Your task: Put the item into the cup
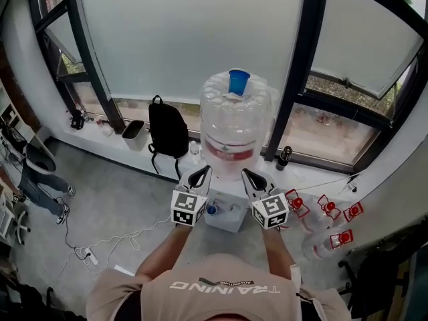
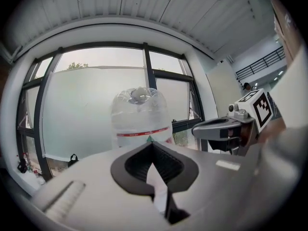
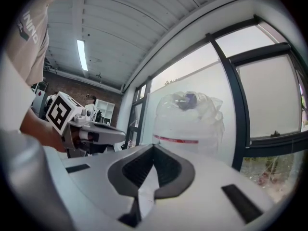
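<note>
A blue cup (image 1: pixel 238 81) stands on top of a big clear water bottle (image 1: pixel 232 129) that sits on a white dispenser (image 1: pixel 226 214). My left gripper (image 1: pixel 199 176) and right gripper (image 1: pixel 252 178) are held side by side just in front of the bottle, below the cup. Both are shut with nothing between the jaws. In the left gripper view my left gripper (image 2: pixel 153 144) points at the bottle (image 2: pixel 139 119), with the right gripper (image 2: pixel 224 128) beside it. The right gripper (image 3: pixel 154 147) also faces the bottle (image 3: pixel 188 124); the cup (image 3: pixel 186 100) shows as a bluish blur. No loose item is visible.
A black backpack (image 1: pixel 166 129) leans against the window wall left of the dispenser, with a small bin (image 1: pixel 133 134) beside it. Several clear bottles with red caps (image 1: pixel 328 209) lie to the right. Cables and a power strip (image 1: pixel 87 253) lie on the floor at left.
</note>
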The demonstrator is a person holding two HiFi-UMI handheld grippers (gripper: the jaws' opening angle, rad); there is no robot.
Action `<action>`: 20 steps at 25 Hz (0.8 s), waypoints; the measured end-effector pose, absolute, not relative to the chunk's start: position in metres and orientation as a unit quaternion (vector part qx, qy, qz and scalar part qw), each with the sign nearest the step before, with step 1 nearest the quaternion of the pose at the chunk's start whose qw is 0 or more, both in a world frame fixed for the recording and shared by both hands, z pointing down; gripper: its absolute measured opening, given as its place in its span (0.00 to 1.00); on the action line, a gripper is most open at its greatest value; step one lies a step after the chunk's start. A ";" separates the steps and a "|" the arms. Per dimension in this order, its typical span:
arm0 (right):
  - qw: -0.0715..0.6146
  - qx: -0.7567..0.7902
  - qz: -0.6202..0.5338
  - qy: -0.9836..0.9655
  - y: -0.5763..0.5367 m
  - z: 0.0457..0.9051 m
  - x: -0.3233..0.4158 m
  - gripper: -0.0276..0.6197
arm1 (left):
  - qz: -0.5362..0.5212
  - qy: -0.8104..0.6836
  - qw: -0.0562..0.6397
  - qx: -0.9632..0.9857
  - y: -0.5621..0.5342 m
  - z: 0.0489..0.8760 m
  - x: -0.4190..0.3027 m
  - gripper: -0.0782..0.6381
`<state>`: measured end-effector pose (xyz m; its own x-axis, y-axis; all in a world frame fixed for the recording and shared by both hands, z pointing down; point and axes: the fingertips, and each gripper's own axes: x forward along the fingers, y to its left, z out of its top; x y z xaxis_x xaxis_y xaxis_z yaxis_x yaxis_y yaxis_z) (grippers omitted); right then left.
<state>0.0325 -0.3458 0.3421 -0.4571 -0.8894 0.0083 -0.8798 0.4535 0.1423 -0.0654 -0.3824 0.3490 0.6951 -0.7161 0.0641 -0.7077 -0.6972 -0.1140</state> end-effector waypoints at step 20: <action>0.079 0.517 -0.020 -0.852 -0.341 0.375 0.025 0.06 | -0.061 0.386 -0.015 -0.921 -0.382 0.377 -0.091 0.12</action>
